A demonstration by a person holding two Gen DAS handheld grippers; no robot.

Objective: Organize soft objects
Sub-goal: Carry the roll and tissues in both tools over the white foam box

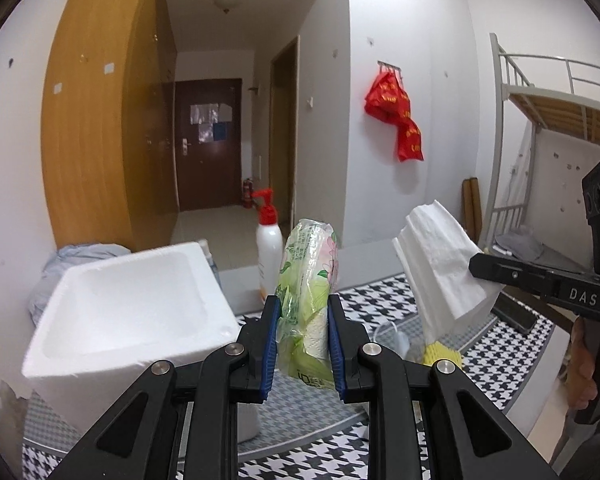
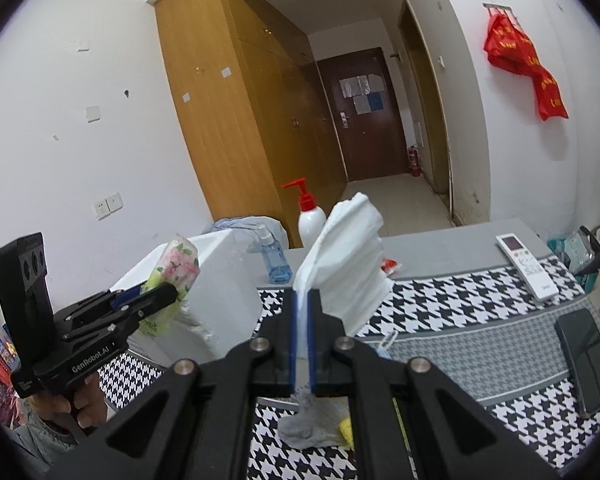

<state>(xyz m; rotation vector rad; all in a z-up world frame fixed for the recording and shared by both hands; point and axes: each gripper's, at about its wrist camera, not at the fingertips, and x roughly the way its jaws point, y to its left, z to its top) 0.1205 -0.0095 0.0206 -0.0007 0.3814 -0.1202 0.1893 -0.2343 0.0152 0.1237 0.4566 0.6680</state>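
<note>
1. So, both hands are loaded and up in the air: the left gripper (image 1: 303,344) has its jaws closed on a green floral tissue pack (image 1: 309,280), squeezing it a bit, and the right gripper (image 2: 303,344) is pinched almost fully closed on a thin edge of a white tissue stack (image 2: 346,256).
2. Progress, I'd guess: nothing's put away yet. The foam box (image 1: 132,308) looks empty inside, and it's probably where this stuff goes. A grey cloth (image 2: 310,424) and a yellow sponge-like thing (image 2: 345,430) sit on the houndstooth tablecloth (image 2: 440,308), under the right gripper.
3. Only the left view looks into the box. Only the right view shows the remote (image 2: 527,266), the phone (image 2: 588,364) and the blue spray bottle (image 2: 274,258).
</note>
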